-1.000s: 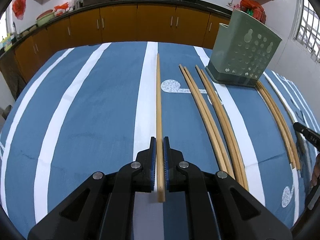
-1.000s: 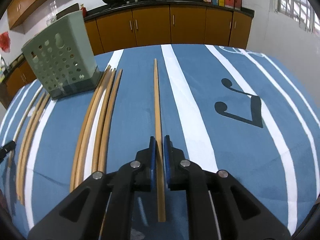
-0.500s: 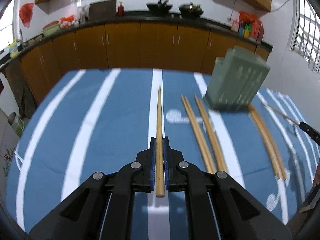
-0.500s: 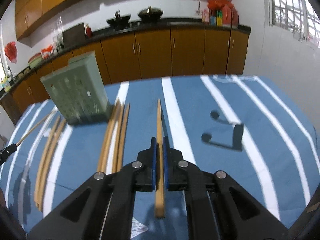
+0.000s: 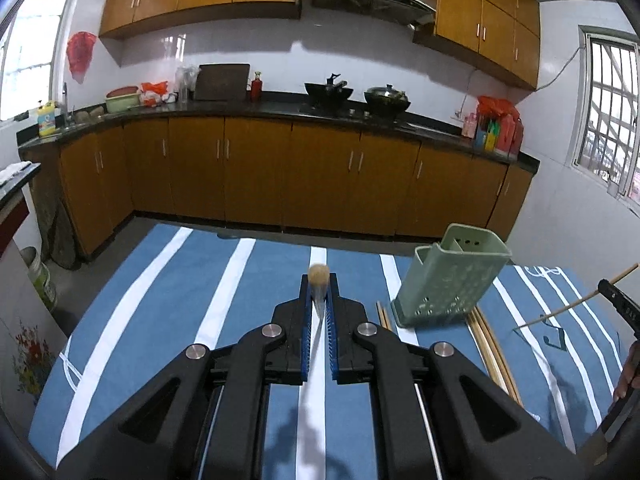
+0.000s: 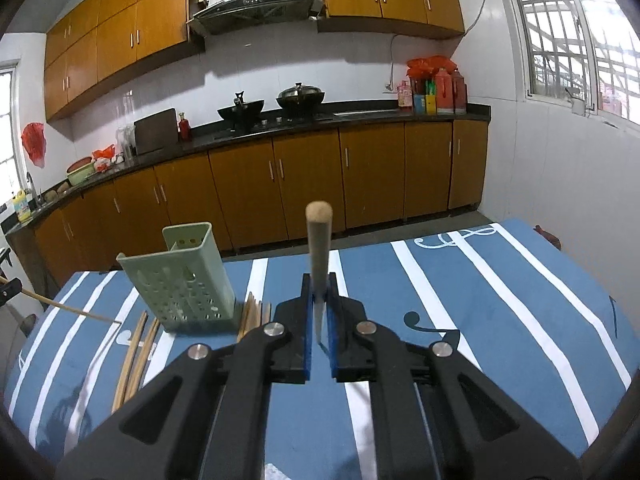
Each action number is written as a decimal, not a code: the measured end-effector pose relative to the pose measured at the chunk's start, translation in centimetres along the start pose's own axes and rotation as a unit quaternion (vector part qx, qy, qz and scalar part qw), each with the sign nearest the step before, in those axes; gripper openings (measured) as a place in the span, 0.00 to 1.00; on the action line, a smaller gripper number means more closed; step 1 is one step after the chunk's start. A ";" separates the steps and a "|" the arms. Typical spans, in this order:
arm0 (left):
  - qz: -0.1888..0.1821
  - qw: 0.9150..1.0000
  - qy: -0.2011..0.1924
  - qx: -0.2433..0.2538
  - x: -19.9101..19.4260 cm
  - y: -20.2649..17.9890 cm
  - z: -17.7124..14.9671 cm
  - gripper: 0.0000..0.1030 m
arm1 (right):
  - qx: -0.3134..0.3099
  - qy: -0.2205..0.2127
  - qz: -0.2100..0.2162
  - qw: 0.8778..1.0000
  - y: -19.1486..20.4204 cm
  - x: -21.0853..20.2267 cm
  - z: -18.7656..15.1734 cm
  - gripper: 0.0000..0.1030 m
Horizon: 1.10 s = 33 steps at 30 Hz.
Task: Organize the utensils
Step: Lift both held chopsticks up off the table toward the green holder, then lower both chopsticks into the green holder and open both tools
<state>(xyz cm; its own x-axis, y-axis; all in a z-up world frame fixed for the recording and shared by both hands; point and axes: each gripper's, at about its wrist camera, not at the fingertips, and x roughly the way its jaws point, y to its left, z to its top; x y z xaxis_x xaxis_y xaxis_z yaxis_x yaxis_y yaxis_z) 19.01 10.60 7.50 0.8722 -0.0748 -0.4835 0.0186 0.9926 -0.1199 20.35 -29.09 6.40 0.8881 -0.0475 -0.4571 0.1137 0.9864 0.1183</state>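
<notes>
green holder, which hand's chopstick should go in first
Probably the right tool: its chopstick is clamped, and the green holder looks nearer in its view. The left tool also grips a chopstick.

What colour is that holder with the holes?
Pale green holder, clearest in the right wrist view.

Wooden chopstick (image 6: 318, 248), matt plastic holder (image 6: 180, 280), cloth (image 6: 500, 300)

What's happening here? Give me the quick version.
A person is sorting chopsticks with a gripper in each hand. The left gripper is shut on one chopstick, the right gripper on another, both held above the blue striped tablecloth. The green utensil holder stands between them, apparently empty. More loose chopsticks lie on the cloth beside it.
</notes>
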 end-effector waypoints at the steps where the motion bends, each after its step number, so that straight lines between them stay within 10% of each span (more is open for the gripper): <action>1: 0.002 1.000 -0.001 -0.001 0.1 0.0 0.1 0.07 | -0.002 -0.001 -0.001 1.000 0.0 0.1 0.1 0.07; 16: -0.028 0.991 -0.129 -0.001 -4.5 -3.3 10.2 0.07 | 0.018 -0.118 0.108 0.987 3.0 -4.3 11.7 0.07; 22: -0.057 0.978 -0.200 -0.019 -5.5 -6.3 12.8 0.07 | -0.003 -0.091 0.144 0.985 5.3 -3.4 12.5 0.07; 33: -0.083 0.984 -0.159 -0.015 1.1 -10.5 9.6 0.07 | -0.025 -0.011 0.151 0.988 8.2 1.7 10.4 0.07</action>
<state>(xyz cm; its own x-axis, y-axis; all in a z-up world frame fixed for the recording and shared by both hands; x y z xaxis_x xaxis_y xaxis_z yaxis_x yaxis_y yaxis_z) 24.46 0.98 16.57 0.9674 -0.1967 -0.1594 0.1630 0.9656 -0.2024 27.42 -22.77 15.80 0.8878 0.2466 -0.3885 -0.1793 0.9630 0.2015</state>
